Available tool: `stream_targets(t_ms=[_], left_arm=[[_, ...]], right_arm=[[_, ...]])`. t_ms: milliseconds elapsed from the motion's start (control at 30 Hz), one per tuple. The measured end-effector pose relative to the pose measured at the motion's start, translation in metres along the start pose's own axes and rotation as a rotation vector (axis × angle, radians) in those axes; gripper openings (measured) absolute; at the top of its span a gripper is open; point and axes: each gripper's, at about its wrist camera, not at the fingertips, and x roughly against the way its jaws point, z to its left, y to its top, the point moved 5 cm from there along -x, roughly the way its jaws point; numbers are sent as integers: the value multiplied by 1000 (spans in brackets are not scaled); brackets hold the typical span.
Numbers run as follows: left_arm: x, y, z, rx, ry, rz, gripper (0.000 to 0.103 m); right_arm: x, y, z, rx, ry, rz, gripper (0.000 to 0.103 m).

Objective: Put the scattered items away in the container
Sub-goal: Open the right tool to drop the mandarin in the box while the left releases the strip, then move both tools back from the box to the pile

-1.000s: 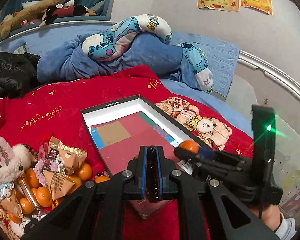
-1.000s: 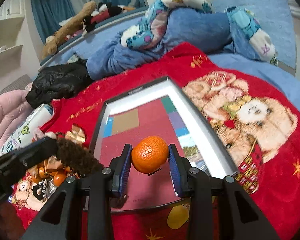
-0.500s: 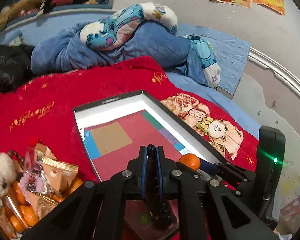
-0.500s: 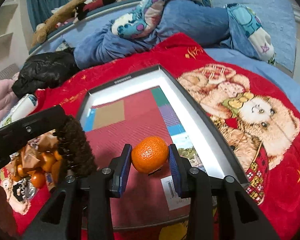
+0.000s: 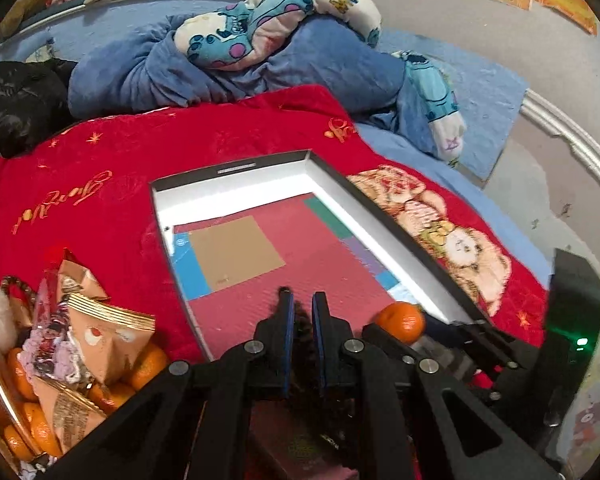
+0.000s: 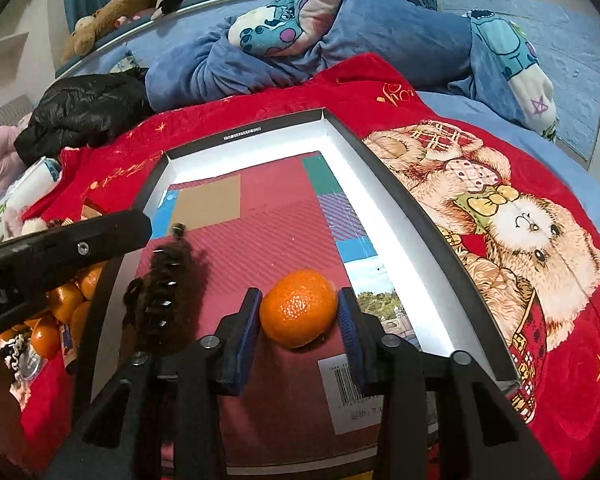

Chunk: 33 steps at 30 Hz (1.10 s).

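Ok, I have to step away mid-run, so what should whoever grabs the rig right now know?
Right gripper: shut on a tangerine, low over the box floor, near the front.
Left gripper: shut on a brown furry clip, also over the box.
Done: both items are carried to the box; nothing lies loose inside it.
Left: release both, then fetch the other tangerines and snack packets piled on the red blanket left of the box.
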Motion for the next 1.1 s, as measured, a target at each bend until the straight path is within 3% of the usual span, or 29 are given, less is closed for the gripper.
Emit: stream_targets(t_ms=[67, 133, 167, 233, 267, 400, 700, 833, 1100], left_arm=[[-1, 0, 3, 5, 24, 19, 12], [1, 2, 4, -9, 55, 19, 19], [3, 3, 4, -15, 61, 10, 25], [11, 8, 7, -17, 87, -20, 54], [17, 11, 11, -7, 107, -45, 76], [38, 21, 17, 21, 122, -130, 101], [55, 29, 28, 25, 119, -196, 103], [58, 30, 35, 37, 160, -232, 103], [85, 12, 57, 46, 215, -243, 103]], right_arm=[[4, 2, 3, 11, 0, -28, 83], [11, 4, 1, 8, -15, -61, 100], [15, 5, -1, -5, -19, -75, 102], [19, 7, -10, -49, -15, -91, 103], [21, 8, -16, -77, -10, -95, 103], [28, 10, -29, -155, 46, -120, 103], [46, 16, -33, -190, 45, -193, 103], [44, 19, -31, -189, -20, -202, 103], [57, 21, -2, -167, 36, -221, 103]])
